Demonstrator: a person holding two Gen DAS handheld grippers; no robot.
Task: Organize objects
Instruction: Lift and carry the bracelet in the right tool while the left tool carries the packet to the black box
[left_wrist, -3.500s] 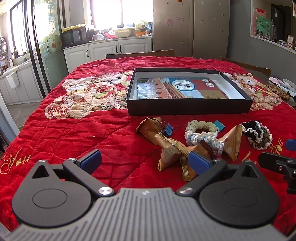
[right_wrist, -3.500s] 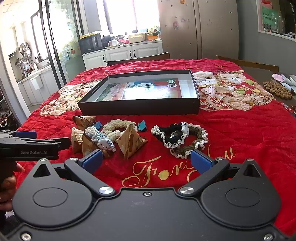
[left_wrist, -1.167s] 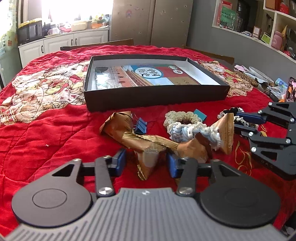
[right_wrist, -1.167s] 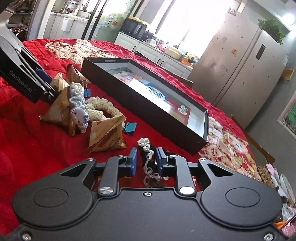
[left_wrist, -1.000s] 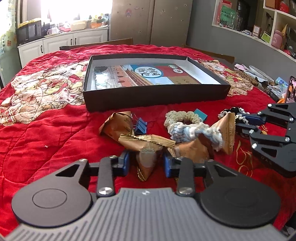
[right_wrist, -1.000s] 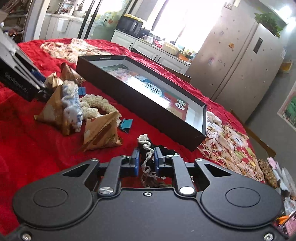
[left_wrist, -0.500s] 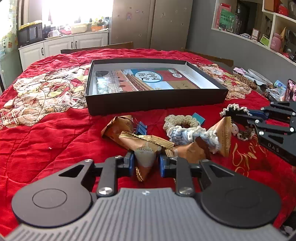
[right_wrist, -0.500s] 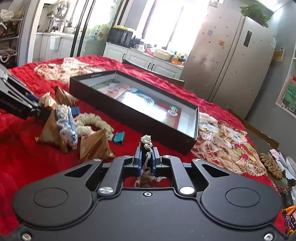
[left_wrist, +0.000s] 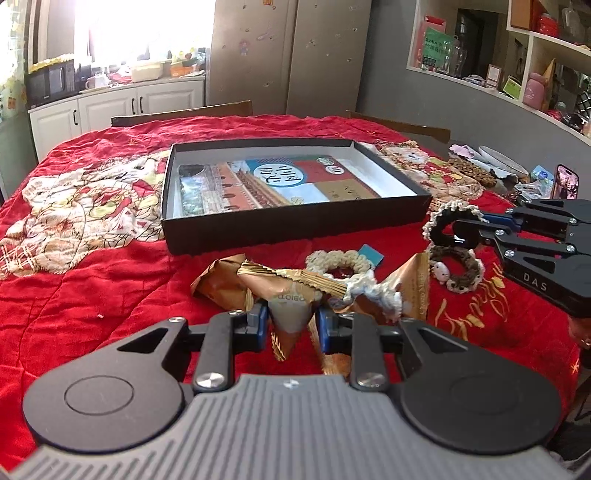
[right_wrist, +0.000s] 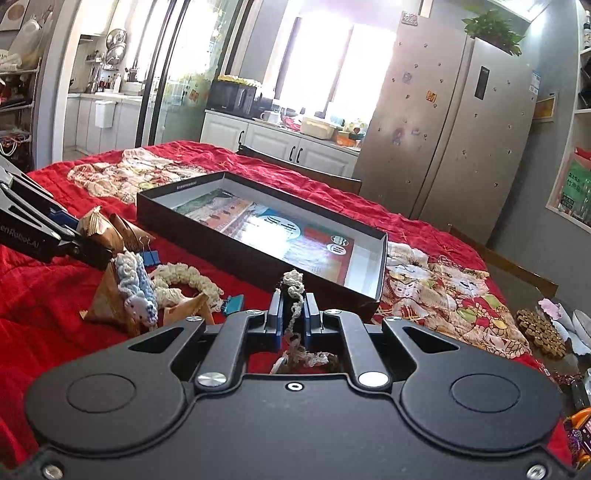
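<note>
The left gripper (left_wrist: 290, 321) is closed narrowly on a gold triangular snack packet (left_wrist: 290, 301); both blue pads (left_wrist: 261, 320) press the packet's lower half, and its pointed tip hangs just below the fingers. Directly ahead of these fingers lie a second gold packet (left_wrist: 221, 280), a cream scrunchie (left_wrist: 338, 258) and a pale blue-white knitted scrunchie (left_wrist: 373, 288), all bunched together on the red quilt (left_wrist: 92, 295). A teal binder clip (left_wrist: 370, 254) lies just beyond the cream scrunchie. Further ahead sits the open black box (left_wrist: 295, 221), with only a printed sheet on its floor. The right gripper (right_wrist: 293, 312) is fully closed on a black scrunchie with cream lace trim (right_wrist: 293, 284); the trim protrudes above the fingertips and the rest hangs between and below the fingers. In the left wrist view this scrunchie (left_wrist: 448, 221) hangs clear of the quilt, right of the left fingers, near the box's right front corner. A brown scrunchie with a small charm (left_wrist: 456, 267) lies on the quilt beneath it.
</note>
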